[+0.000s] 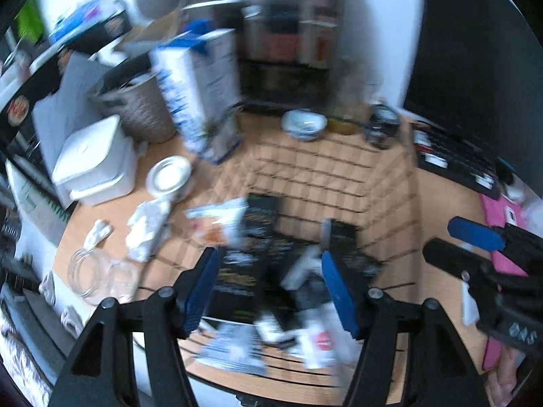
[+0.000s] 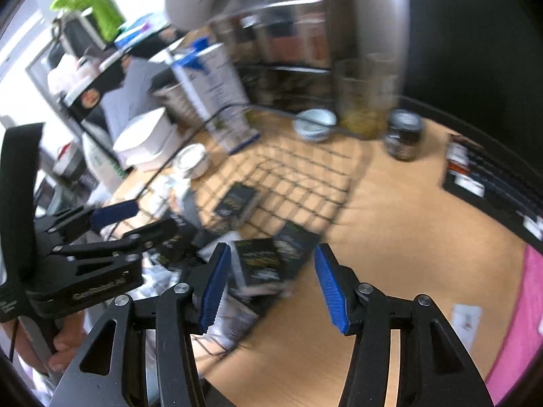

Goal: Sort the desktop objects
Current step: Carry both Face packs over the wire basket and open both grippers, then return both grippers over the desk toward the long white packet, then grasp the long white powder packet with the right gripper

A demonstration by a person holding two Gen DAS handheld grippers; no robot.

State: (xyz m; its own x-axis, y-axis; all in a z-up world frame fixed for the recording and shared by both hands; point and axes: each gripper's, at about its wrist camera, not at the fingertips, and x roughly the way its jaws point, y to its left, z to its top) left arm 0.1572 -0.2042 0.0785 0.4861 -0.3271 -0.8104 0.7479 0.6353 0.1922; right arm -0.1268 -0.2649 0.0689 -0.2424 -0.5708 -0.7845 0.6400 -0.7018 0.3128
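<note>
A black wire basket [image 1: 383, 183] stands on the wooden desk and holds several black sachets [image 1: 261, 217] and white packets [image 1: 319, 342]. My left gripper [image 1: 268, 271] is open and empty, hovering over the basket's contents. My right gripper [image 2: 271, 268] is open and empty, above black sachets [image 2: 258, 261] at the basket's near corner [image 2: 339, 183]. Each gripper also shows in the other's view: the right one at the right edge [image 1: 465, 240], the left one at the left [image 2: 132, 220]. Both views are blurred.
Behind the basket are a blue-white carton [image 1: 197, 91], a woven bin [image 1: 135, 101], a white box [image 1: 98, 159], a round tin [image 1: 168, 176], a bowl [image 1: 303, 123], a dark jar [image 2: 404, 135] and a glass jar [image 2: 366, 95]. A keyboard [image 2: 492, 183] and pink cloth [image 2: 522, 312] lie right.
</note>
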